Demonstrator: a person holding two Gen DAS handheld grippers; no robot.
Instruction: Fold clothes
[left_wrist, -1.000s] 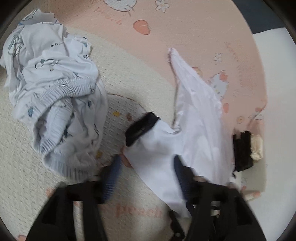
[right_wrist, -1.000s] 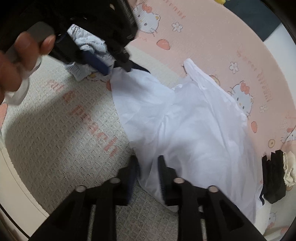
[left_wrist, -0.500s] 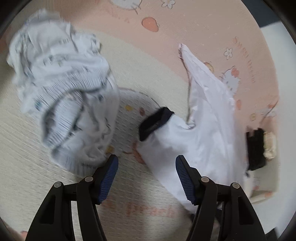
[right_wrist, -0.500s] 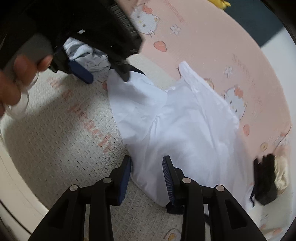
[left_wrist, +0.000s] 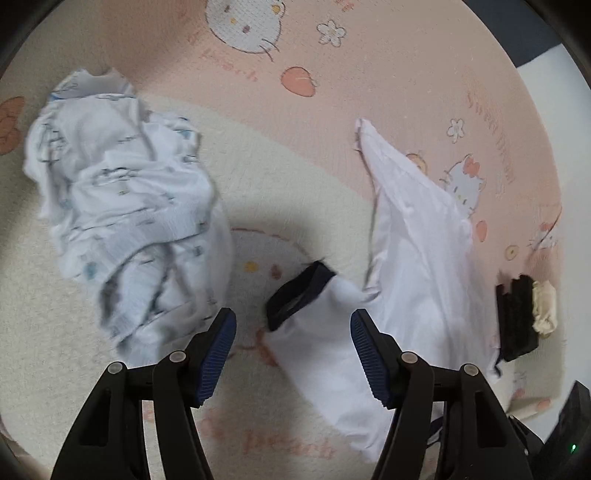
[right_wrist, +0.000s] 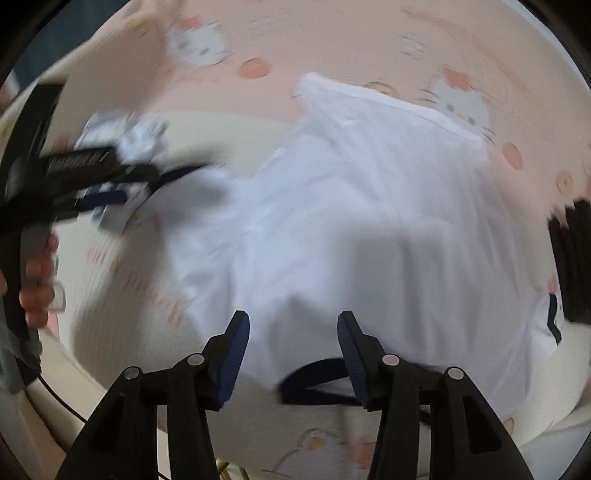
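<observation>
A white T-shirt (left_wrist: 413, 251) with dark navy trim lies partly spread on a pink and cream cartoon mat (left_wrist: 369, 62). Its sleeve with the navy cuff (left_wrist: 295, 291) lies just ahead of my left gripper (left_wrist: 291, 347), which hangs open above the sleeve with nothing between its fingers. In the blurred right wrist view the same shirt (right_wrist: 369, 221) fills the middle. My right gripper (right_wrist: 291, 350) is open over the shirt's near edge, beside a navy-trimmed opening (right_wrist: 317, 384). The left gripper (right_wrist: 96, 199) and the hand holding it show at the left.
A crumpled white garment with a blue print (left_wrist: 122, 221) lies left of the left gripper. A black folded item with a cream piece (left_wrist: 524, 317) sits at the mat's right edge (right_wrist: 572, 258). A pale floor border (right_wrist: 55, 369) runs along the near left.
My right gripper has opened wider and swung right along the shirt's near edge to the navy-trimmed opening. My left gripper stays open and has drawn back a little from the sleeve.
</observation>
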